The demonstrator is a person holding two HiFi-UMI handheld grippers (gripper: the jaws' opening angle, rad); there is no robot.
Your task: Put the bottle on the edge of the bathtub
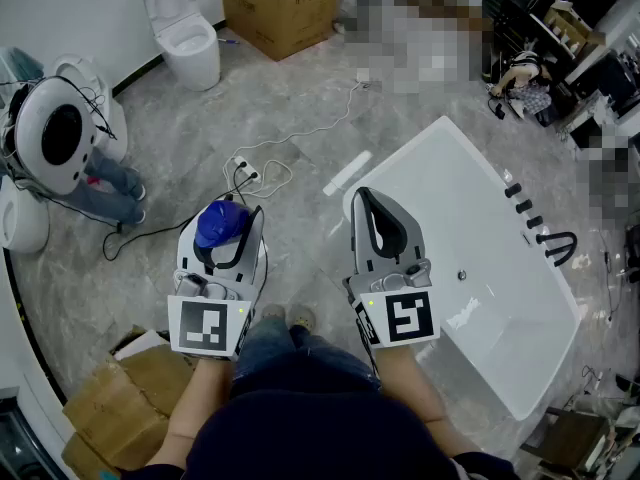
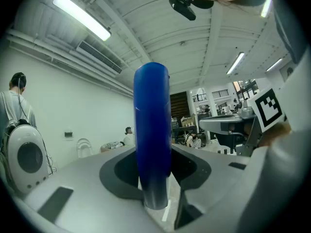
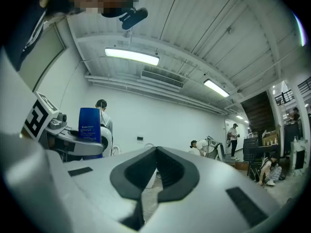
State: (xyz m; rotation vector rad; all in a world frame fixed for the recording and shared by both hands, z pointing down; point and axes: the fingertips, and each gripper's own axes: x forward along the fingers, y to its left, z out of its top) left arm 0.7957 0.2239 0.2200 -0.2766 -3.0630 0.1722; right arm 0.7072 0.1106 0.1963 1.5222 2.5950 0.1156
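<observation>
A blue bottle point(image 1: 218, 224) stands upright between the jaws of my left gripper point(image 1: 232, 243), which is shut on it and held over the marble floor, left of the bathtub. In the left gripper view the bottle point(image 2: 152, 125) fills the gap of the left gripper point(image 2: 154, 178). My right gripper point(image 1: 363, 198) is shut with nothing in it, right beside the near-left corner of the white bathtub point(image 1: 520, 368). In the right gripper view the right gripper point(image 3: 156, 159) shows its pads meeting, and the bottle point(image 3: 90, 125) shows at the left.
A black faucet point(image 1: 555, 245) sits on the tub's far rim. A white toilet point(image 1: 187, 34), a cardboard box point(image 1: 280, 8), a power strip with cables point(image 1: 246, 174) and a white pod-shaped device point(image 1: 55, 133) stand on the floor. Crushed cardboard point(image 1: 110, 398) lies at lower left.
</observation>
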